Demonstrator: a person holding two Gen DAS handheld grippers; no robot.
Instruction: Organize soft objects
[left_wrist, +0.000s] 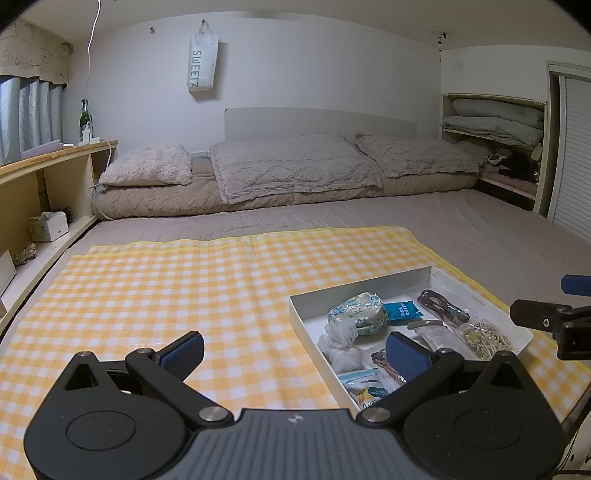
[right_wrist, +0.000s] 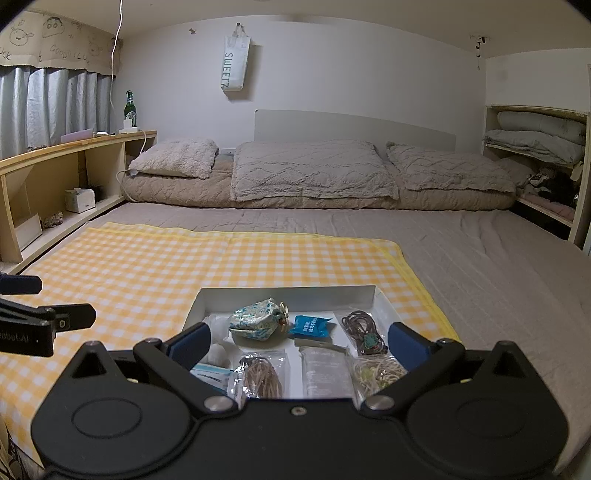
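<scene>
A shallow white tray (left_wrist: 360, 286) (right_wrist: 288, 293) lies on a yellow checked cloth (left_wrist: 166, 288) (right_wrist: 140, 273) on the bed. It holds a patterned drawstring pouch (left_wrist: 357, 313) (right_wrist: 256, 323), a blue sachet (left_wrist: 402, 311) (right_wrist: 312, 326), brown cords (left_wrist: 441, 302) (right_wrist: 364, 326), bagged rubber bands (left_wrist: 484, 334) (right_wrist: 373, 373), white soft balls (left_wrist: 338, 345) (right_wrist: 218, 354) and clear packets (right_wrist: 325, 373). My left gripper (left_wrist: 295, 350) is open and empty, left of the tray. My right gripper (right_wrist: 297, 343) is open and empty, over the tray's near edge.
Grey pillows (left_wrist: 295, 166) (right_wrist: 314, 170) lie along the headboard. A wooden shelf (left_wrist: 44, 184) (right_wrist: 55, 177) with a green bottle (left_wrist: 85, 118) (right_wrist: 129, 107) runs along the left. Folded bedding (left_wrist: 495, 120) (right_wrist: 539, 136) fills a cupboard at right.
</scene>
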